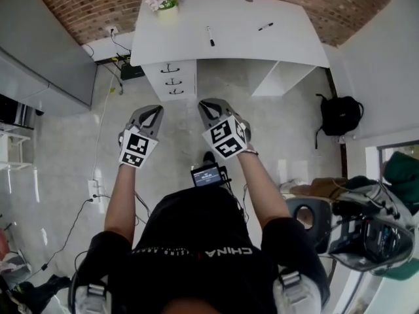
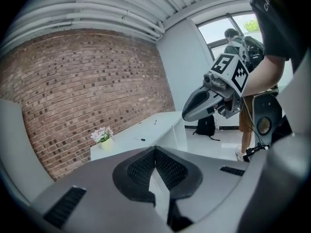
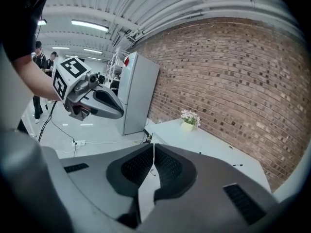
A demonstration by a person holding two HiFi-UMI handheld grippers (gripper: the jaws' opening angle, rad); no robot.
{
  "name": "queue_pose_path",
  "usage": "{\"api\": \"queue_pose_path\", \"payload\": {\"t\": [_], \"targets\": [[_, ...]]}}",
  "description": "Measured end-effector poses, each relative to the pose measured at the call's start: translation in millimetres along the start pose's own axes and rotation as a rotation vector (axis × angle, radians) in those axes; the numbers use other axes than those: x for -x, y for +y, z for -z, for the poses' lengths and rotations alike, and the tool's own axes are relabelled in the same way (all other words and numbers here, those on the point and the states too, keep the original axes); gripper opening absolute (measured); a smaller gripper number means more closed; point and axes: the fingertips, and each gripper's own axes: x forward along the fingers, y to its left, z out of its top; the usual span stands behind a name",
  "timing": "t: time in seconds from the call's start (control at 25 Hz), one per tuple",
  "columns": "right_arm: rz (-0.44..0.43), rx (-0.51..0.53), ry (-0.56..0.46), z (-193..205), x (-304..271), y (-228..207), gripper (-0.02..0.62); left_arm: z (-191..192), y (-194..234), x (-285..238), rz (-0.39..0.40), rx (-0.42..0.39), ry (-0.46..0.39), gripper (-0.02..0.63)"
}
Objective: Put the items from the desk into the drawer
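A white desk (image 1: pixel 229 31) stands against the brick wall ahead, well beyond both grippers. On it lie a black pen (image 1: pixel 210 36) and a second pen (image 1: pixel 265 27), with a small pot of flowers (image 1: pixel 165 2) at its left corner. Under its left end is a unit of three shut drawers (image 1: pixel 173 80). My left gripper (image 1: pixel 152 112) and right gripper (image 1: pixel 208 106) are held side by side in the air over the floor, both shut with nothing in them. The left gripper view shows its shut tips (image 2: pixel 155 148) and the desk (image 2: pixel 141 132); the right gripper view shows its shut tips (image 3: pixel 153 145).
A black backpack (image 1: pixel 340 115) lies on the floor right of the desk. A grey cabinet (image 1: pixel 46 51) stands at the left wall, with cables on the floor near it. A chair (image 1: pixel 308 218) and equipment are at my right.
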Motion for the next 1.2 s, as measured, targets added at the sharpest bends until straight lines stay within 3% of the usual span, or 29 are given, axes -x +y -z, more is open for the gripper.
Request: {"api": "queue_pose_path", "payload": {"t": [0.24,0.56,0.8,1.2], "targets": [[-0.045,-0.004,-0.008,-10.9,-48.9,-80.0,0.017,-25.1,51.7,-65.5,-0.045,0.006,0.030,0.011],[-0.105,0.003,-0.036,-25.3,-94.1,-137.1,0.017,-50.3,97.4,-117.7,-0.105,0.003,0.041,0.011],[-0.098,-0.012,-0.042,-34.8,-117.4,-146.2,0.017,-45.0,114.7,-137.6,-0.072,-0.011,0.049,0.011],[-0.001,-0.080,-0.032,-50.9,-145.6,-158.6,0.017,-40.2,150.9,-154.5,0.031,-0.066,0.033,0.011]]}}
